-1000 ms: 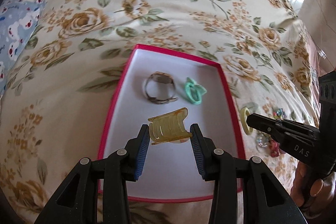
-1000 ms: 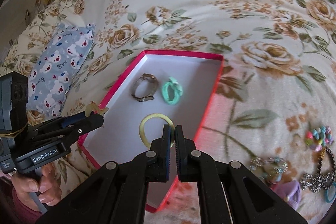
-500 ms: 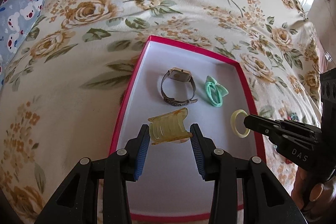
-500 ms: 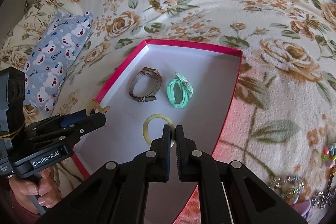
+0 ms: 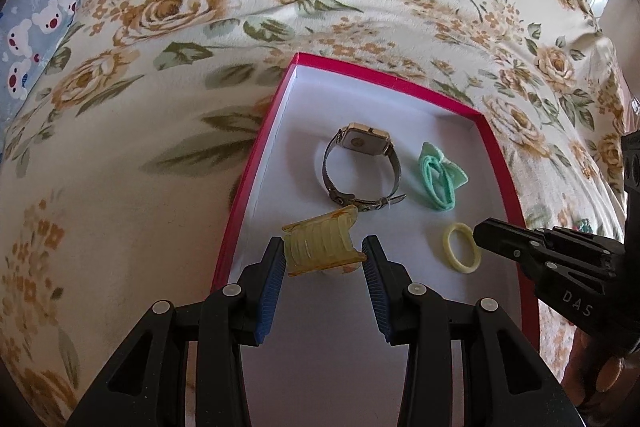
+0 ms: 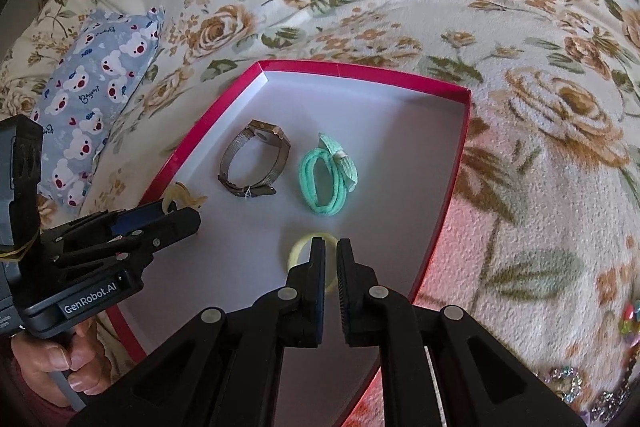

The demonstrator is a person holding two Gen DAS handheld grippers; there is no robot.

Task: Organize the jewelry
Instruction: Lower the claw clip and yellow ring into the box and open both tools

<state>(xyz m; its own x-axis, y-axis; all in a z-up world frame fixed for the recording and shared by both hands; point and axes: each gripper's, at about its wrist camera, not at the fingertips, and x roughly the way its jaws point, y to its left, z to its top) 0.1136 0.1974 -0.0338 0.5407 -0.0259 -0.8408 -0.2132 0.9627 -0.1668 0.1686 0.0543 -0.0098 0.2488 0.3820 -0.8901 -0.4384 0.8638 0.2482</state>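
Yellow clip (image 5: 320, 247), clenched in the left gripper (image 5: 323, 259), hangs low over the red box (image 5: 500, 163), apparently for setting down. The right gripper (image 6: 331, 259) is opening, letting go of the yellow ring (image 5: 462, 247) on the box floor. Box contents: watch (image 5: 362, 167), green hair tie (image 5: 440, 179), ring. The box sits on a floral bed (image 5: 160, 67).

Left gripper (image 5: 324, 253) clamped on a yellow hair claw (image 5: 320, 247) over the red-rimmed box (image 5: 256, 163).
Inside lie a watch (image 5: 362, 167), a mint hair tie (image 5: 438, 177) and a pale yellow ring (image 5: 462, 247), with the right gripper (image 5: 480, 235) at the ring's edge.
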